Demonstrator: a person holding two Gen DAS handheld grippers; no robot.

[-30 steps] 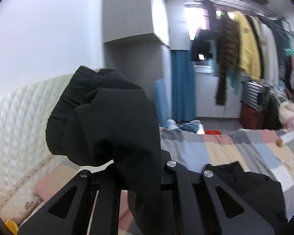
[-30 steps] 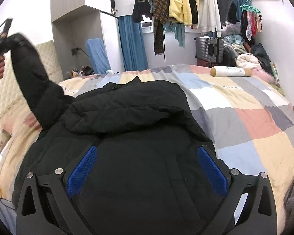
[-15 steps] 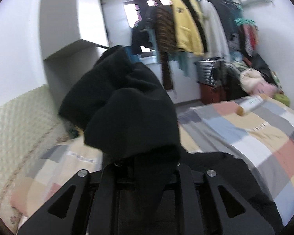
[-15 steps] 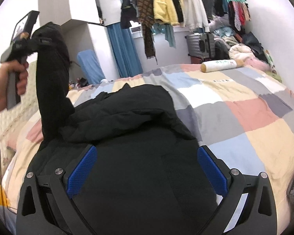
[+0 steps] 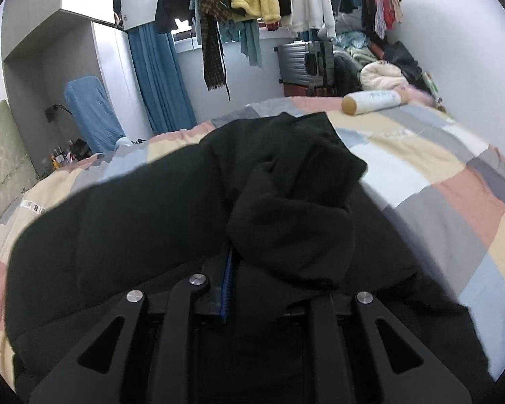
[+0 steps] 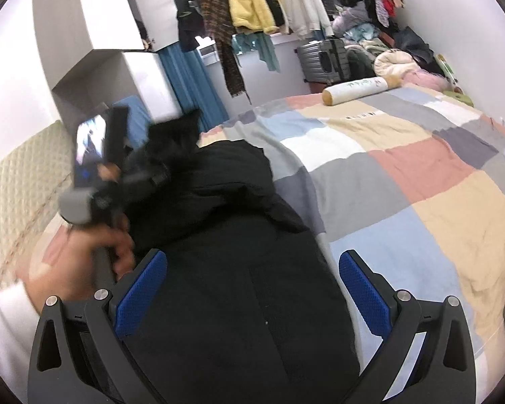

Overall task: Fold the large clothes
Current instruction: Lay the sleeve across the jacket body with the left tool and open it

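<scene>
A black puffer jacket (image 6: pixel 239 286) lies spread on the checked bed cover (image 6: pixel 421 175); it also fills the left wrist view (image 5: pixel 134 208). My left gripper (image 5: pixel 252 269) is shut on the jacket's sleeve cuff (image 5: pixel 296 215), which bunches over the fingers above the jacket body. In the right wrist view the left gripper (image 6: pixel 151 171) appears blurred, held by a hand, with the sleeve end (image 6: pixel 178 134) above the jacket's left side. My right gripper (image 6: pixel 252 289) is open and empty, hovering over the jacket's lower part.
A cylindrical pillow (image 6: pixel 360 89) lies at the bed's far edge. Hanging clothes (image 6: pixel 249 3), a grey suitcase (image 6: pixel 323 60) and a clothes pile (image 6: pixel 397 60) stand beyond the bed. A quilted headboard (image 6: pixel 13 181) is at the left.
My left gripper has swung the raised sleeve down and rightward over the jacket body. The right gripper has stayed open above the jacket.
</scene>
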